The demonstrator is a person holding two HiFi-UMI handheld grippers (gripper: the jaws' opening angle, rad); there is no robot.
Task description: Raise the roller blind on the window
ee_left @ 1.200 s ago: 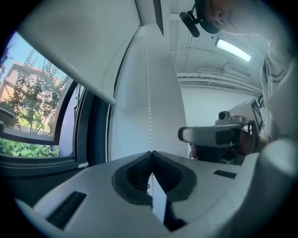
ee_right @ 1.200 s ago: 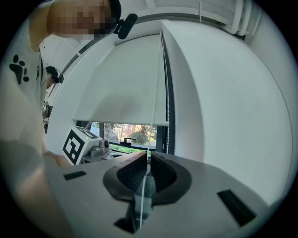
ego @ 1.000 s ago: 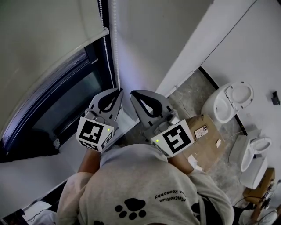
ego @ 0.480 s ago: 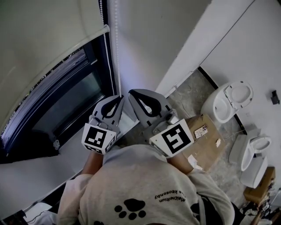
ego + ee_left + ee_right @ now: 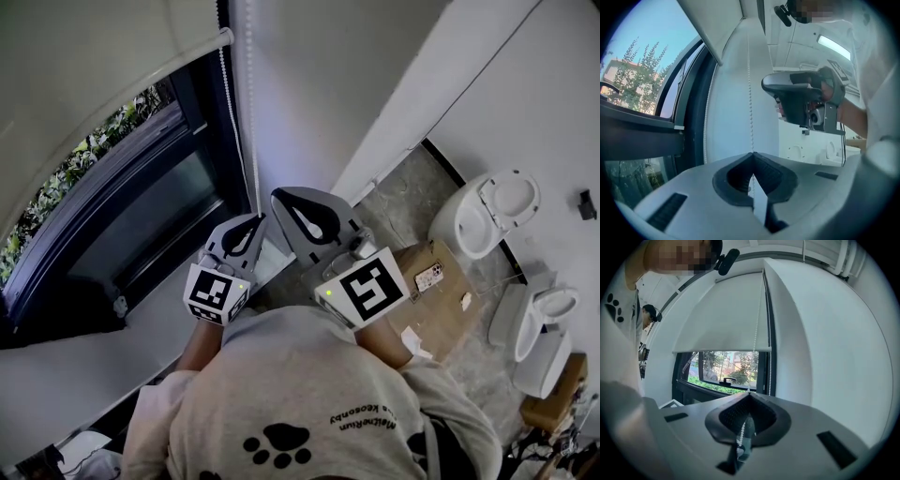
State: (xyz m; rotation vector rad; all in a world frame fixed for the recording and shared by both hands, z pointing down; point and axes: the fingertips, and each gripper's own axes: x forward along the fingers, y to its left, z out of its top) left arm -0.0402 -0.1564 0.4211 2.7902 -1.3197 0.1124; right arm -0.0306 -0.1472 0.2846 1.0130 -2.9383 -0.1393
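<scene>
The white roller blind covers the upper part of the window; its bottom bar hangs above the dark frame. The bead chain runs down beside the frame to both grippers. My left gripper is shut on the chain, which enters its closed jaws from above in the left gripper view. My right gripper sits just above and to the right of it, also shut on the chain, with beads showing between its jaws. The blind shows half raised in the right gripper view.
A white wall stands right of the window. The sill runs below the glass, and a window handle shows inside. On the floor to the right lie a cardboard box and white toilets.
My left gripper has moved down along the chain. The blind's bottom bar has risen, and more of the window with greenery outside shows. The right gripper has stayed put.
</scene>
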